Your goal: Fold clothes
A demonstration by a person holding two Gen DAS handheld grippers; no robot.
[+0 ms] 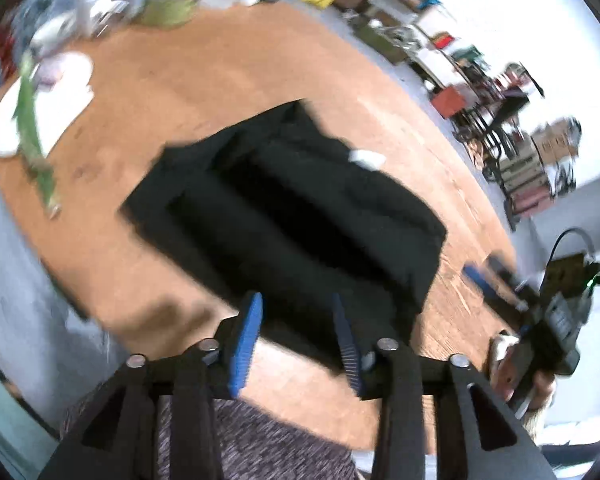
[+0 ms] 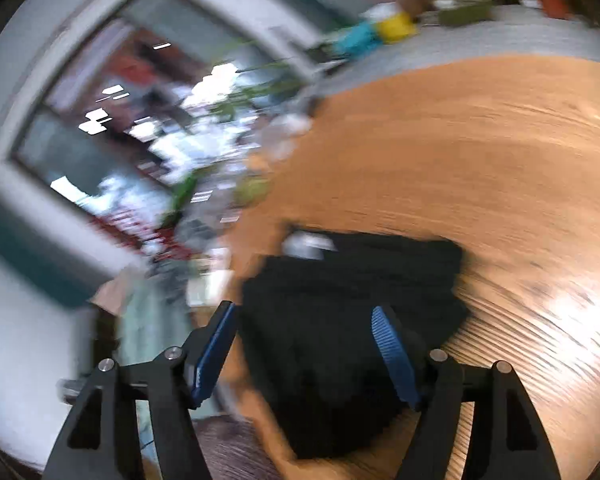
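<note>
A black garment (image 1: 296,216) lies folded into a rough rectangle on the wooden table (image 1: 204,76), with a white label (image 1: 365,159) showing on its far right side. My left gripper (image 1: 298,304) hovers open over the garment's near edge, nothing between its blue pads. In the left wrist view the right gripper's body (image 1: 555,320) shows at the table's right edge, held by a hand. In the right wrist view the same garment (image 2: 351,320) fills the lower middle. My right gripper (image 2: 303,314) is open above it, its fingers empty. Both views are motion-blurred.
White cloth (image 1: 44,112) with a green strip lies at the table's far left. Piled clutter and a green container (image 1: 168,8) crowd the far edge. Shelves and chairs (image 1: 495,120) stand beyond the table at right. A patterned garment on the person (image 1: 256,440) is below the left gripper.
</note>
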